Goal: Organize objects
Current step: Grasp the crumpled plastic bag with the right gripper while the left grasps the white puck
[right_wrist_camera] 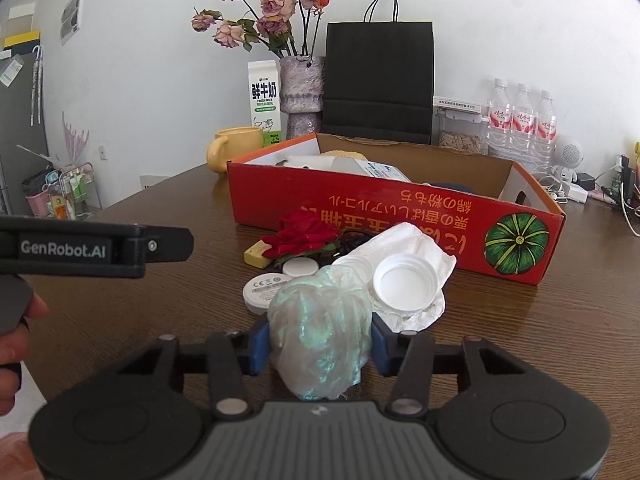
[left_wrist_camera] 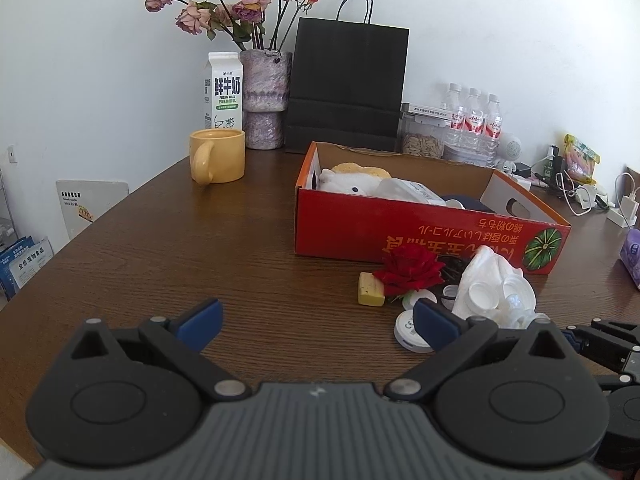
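Table (left_wrist_camera: 248,240) of dark wood fills both views, with its near left part bare all the way to the rounded left edge. Your left gripper (left_wrist_camera: 316,322) hangs over that bare stretch with its blue pads spread wide and nothing between them. Your right gripper (right_wrist_camera: 318,346) has its pads pressed against both sides of a crumpled shimmery bag (right_wrist_camera: 320,332), which bulges up between them.

Just past the bag lies a small clutter: a white disc (right_wrist_camera: 262,290), a white lid (right_wrist_camera: 404,282) resting on crumpled white paper (right_wrist_camera: 416,248), a red flower (right_wrist_camera: 304,234) and a yellow block (right_wrist_camera: 256,256), all close together and partly touching.

Right behind the clutter stands a red box (right_wrist_camera: 400,220), open at the top, already holding several white items. Its long wall faces you.

Beyond the box, along the wall, stand a yellow mug (left_wrist_camera: 218,156), a milk carton (left_wrist_camera: 223,88), a vase (left_wrist_camera: 265,96) of dried roses, a black bag (left_wrist_camera: 348,84) and water bottles (left_wrist_camera: 474,120). Open surface lies between the mug and the box.
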